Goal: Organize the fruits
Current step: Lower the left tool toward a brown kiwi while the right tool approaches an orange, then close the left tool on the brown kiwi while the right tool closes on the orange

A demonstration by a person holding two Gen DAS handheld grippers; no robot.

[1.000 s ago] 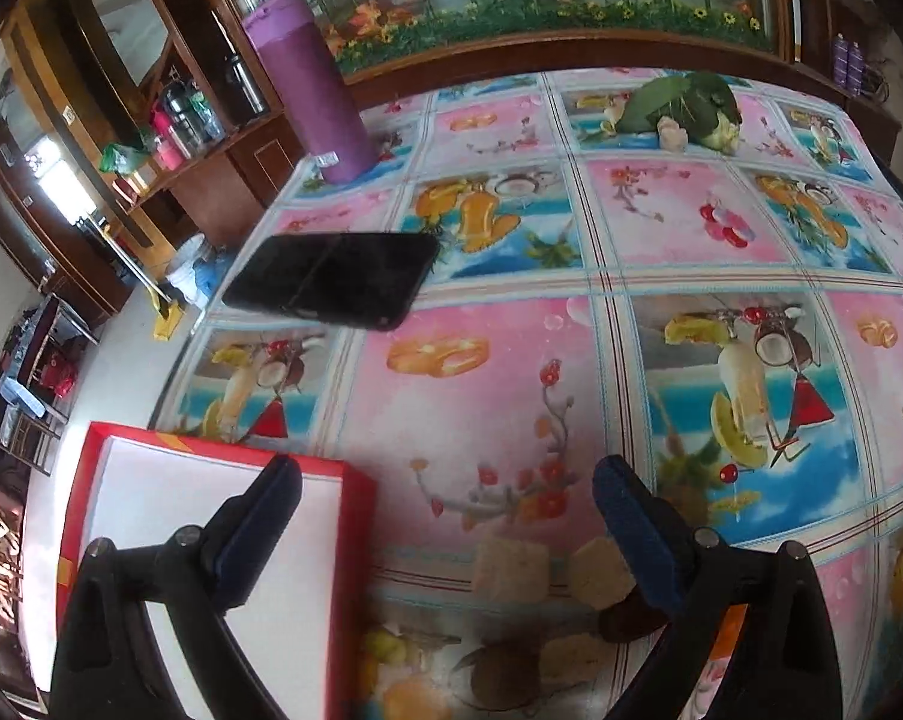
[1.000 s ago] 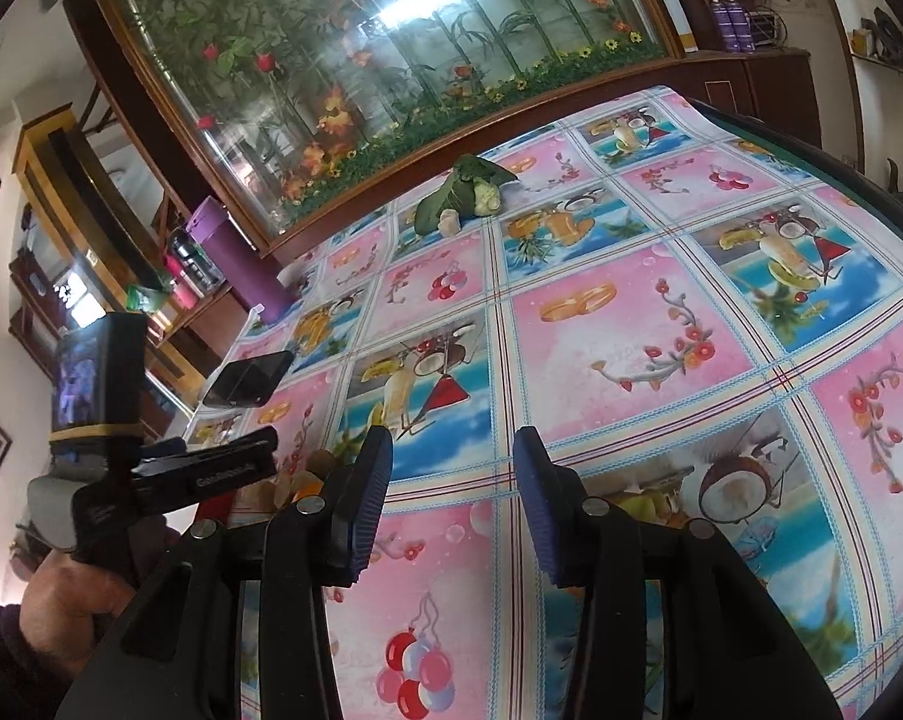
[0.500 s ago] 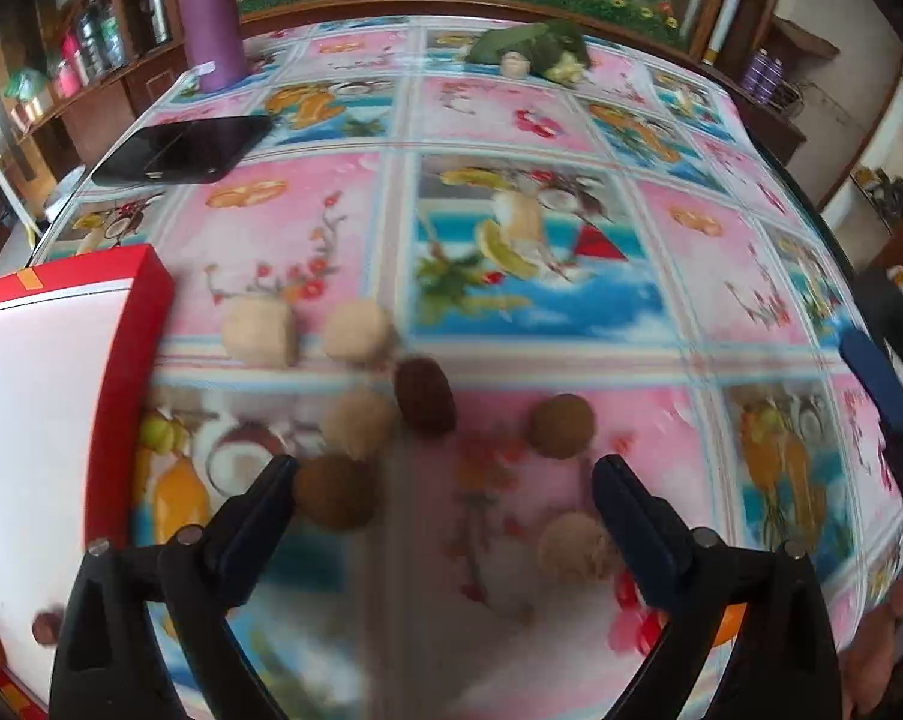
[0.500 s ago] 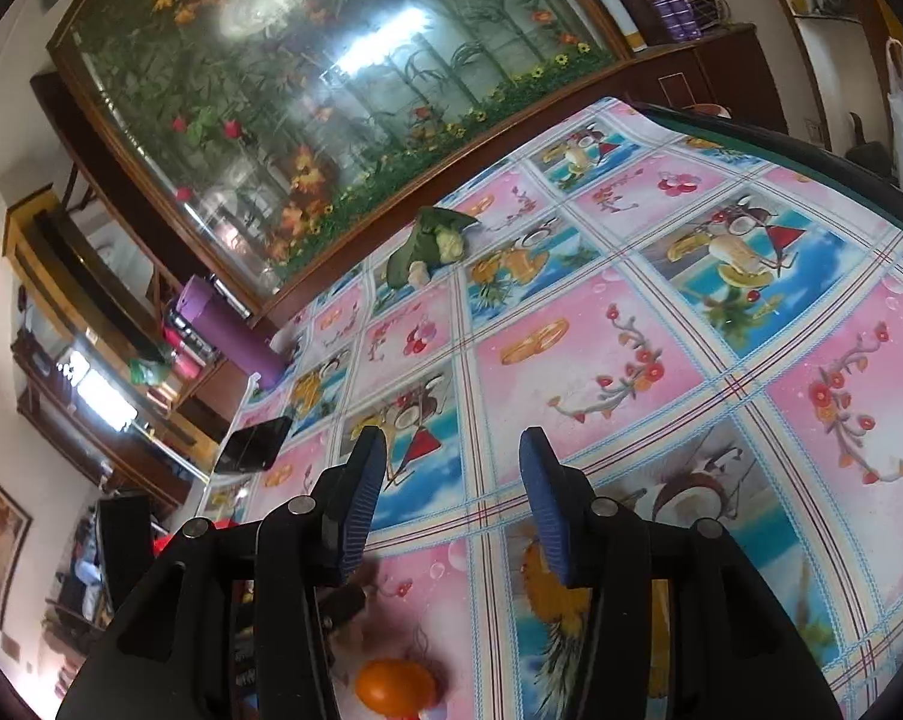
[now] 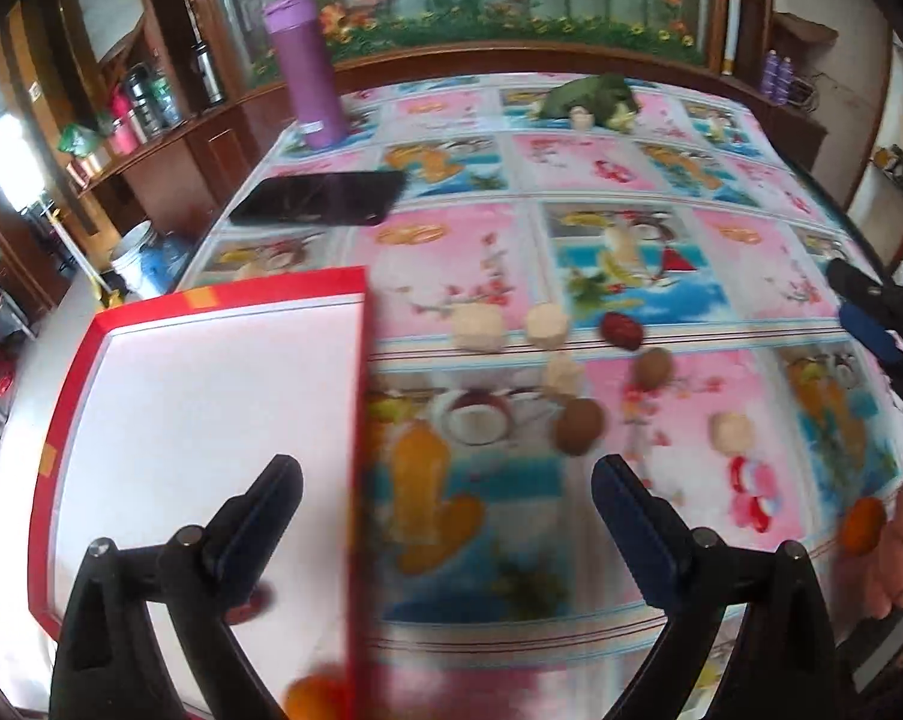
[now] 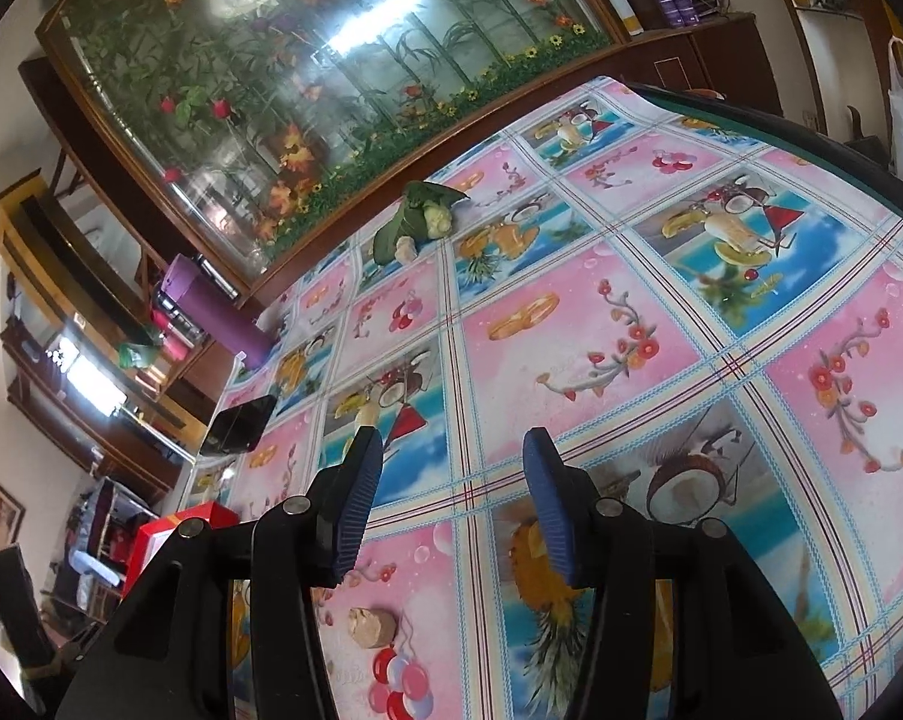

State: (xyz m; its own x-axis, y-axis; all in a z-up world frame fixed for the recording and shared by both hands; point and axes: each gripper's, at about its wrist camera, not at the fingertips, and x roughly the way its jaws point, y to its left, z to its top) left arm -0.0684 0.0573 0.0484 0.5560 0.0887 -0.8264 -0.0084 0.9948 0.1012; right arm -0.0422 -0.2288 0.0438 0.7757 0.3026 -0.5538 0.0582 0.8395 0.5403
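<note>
Several small fruits lie loose on the patterned tablecloth in the left wrist view: pale chunks [image 5: 478,327], a dark red one [image 5: 621,330], brown round ones [image 5: 578,426] and an orange one [image 5: 863,533] by a hand at the right edge. A red-rimmed white box [image 5: 211,414] lies at the left with an orange fruit [image 5: 316,693] at its near corner. My left gripper [image 5: 445,516] is open and empty above the box's right rim. My right gripper [image 6: 451,498] is open and empty above the cloth; a pale chunk [image 6: 372,626] lies below it. It also shows at the right of the left wrist view [image 5: 865,318].
A black phone [image 5: 319,198] lies behind the box. A purple bottle [image 5: 307,93] stands at the back left. A green leafy bundle [image 5: 592,99] lies at the table's far side. Wooden cabinets and a flowered glass panel run along the back.
My left gripper has swung left and pulled back, so the red box is now under it and the fruits sit farther ahead. My right gripper has shifted; a pale chunk replaces the orange fruit below it.
</note>
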